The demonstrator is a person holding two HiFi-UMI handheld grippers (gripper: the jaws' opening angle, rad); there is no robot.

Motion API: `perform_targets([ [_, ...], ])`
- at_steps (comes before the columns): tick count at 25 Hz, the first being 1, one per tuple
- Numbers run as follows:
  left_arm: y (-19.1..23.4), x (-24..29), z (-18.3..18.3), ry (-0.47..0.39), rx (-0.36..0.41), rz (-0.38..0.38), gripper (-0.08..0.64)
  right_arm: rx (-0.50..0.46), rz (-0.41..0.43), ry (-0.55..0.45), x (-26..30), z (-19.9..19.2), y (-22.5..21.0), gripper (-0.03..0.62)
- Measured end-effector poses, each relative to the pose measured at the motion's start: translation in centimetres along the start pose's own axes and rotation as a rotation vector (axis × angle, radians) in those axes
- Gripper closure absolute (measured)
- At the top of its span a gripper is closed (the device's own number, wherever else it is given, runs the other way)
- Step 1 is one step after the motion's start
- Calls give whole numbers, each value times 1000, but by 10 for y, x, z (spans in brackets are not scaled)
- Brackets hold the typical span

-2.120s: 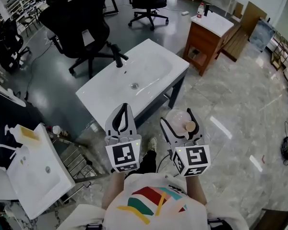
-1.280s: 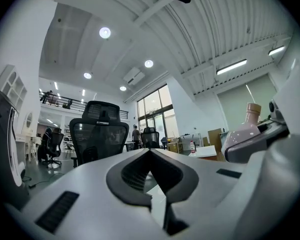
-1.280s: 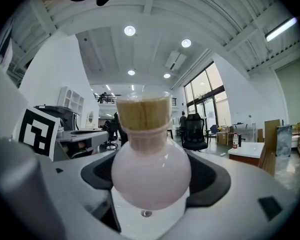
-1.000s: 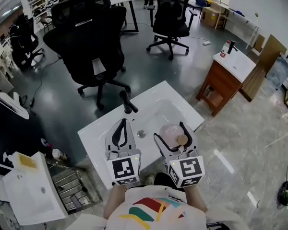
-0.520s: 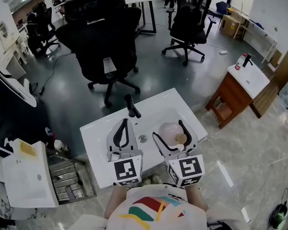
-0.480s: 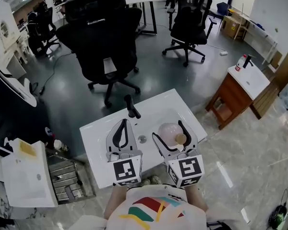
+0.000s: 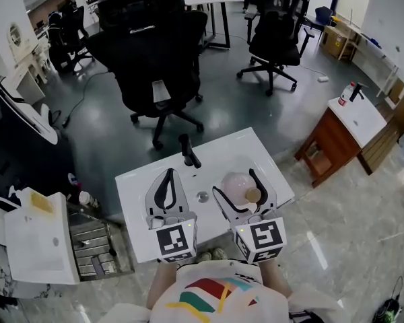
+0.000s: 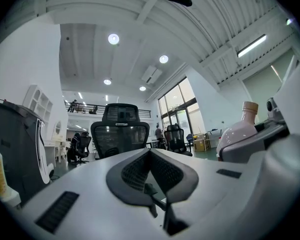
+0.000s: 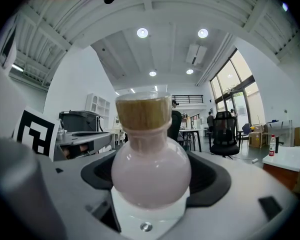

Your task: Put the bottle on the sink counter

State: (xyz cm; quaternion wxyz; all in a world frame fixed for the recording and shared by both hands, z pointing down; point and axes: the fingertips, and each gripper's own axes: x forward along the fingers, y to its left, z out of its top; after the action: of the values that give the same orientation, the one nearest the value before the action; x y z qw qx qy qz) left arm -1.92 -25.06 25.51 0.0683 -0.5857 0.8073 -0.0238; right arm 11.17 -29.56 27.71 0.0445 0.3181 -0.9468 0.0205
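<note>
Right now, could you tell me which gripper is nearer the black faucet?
Left. The left gripper hangs short of the faucet; the right gripper, holding the bottle, is farther to its right.

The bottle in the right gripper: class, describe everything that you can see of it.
The bottle has a round, pale pink, glossy belly, perhaps glass or ceramic, with a short neck and a tan, cork-like stopper. The right gripper holds it stopper up, its dark fingers pressing the belly from both sides. In the head view it shows over the basin of the white sink counter, not yet set down.
</note>
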Motion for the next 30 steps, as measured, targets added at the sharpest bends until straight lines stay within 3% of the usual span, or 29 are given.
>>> perform_targets([
  [9,49,-21,0,21,25,138,542,-24,132,-49,26,22,38,198],
  [19,130,-69,-5,56,31,372,543,-46,352,-92,68,47,114,198],
  [24,166,-105,-21,130,41,501,543,-73,480,-73,94,44,160,198],
  [30,192,-135,-38,172,25,601,542,-125,569,-38,130,24,202,198],
])
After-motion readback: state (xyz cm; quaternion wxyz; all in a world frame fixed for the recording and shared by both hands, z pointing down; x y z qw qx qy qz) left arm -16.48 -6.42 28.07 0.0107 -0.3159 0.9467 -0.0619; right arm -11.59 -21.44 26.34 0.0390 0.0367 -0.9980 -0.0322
